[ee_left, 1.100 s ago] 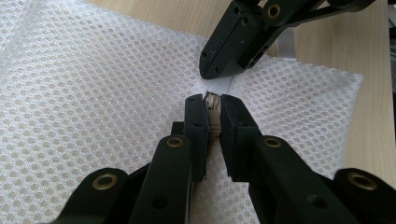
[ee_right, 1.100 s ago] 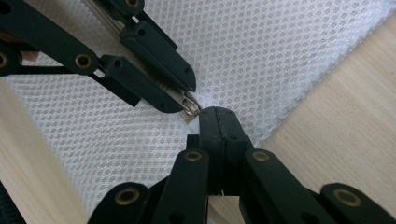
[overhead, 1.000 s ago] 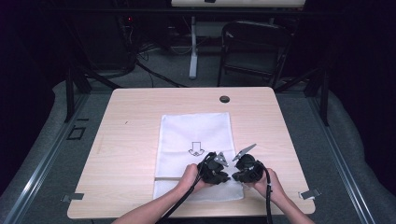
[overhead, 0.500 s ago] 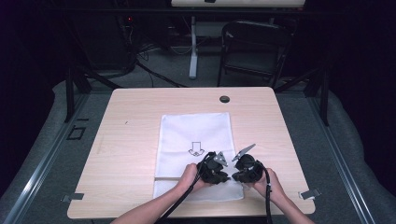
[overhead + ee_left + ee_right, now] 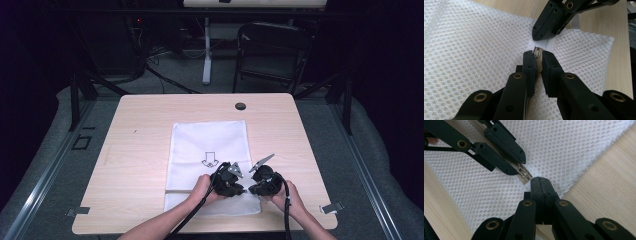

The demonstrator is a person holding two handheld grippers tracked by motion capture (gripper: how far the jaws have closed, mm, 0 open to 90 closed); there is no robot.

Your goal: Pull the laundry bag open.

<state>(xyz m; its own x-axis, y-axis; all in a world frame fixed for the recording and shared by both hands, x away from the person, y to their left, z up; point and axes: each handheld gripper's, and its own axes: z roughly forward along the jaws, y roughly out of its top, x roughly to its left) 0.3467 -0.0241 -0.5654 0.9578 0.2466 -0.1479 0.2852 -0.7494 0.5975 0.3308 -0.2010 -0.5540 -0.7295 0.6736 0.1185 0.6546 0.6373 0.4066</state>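
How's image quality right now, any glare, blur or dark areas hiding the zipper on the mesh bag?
High view: even light on the table, dark surroundings, the zipper too small to resolve. Left gripper view: sharp mesh bag, zipper pull partly hidden between the jaws. Right gripper view: crisp, no glare, zipper pull clear.

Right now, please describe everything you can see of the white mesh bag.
The white mesh bag lies flat on the wooden table, a black arrow printed on it. Its honeycomb netting looks soft. A zipper runs near its front edge; the left claw pinches the zipper, the right claw grips the fabric beside it.
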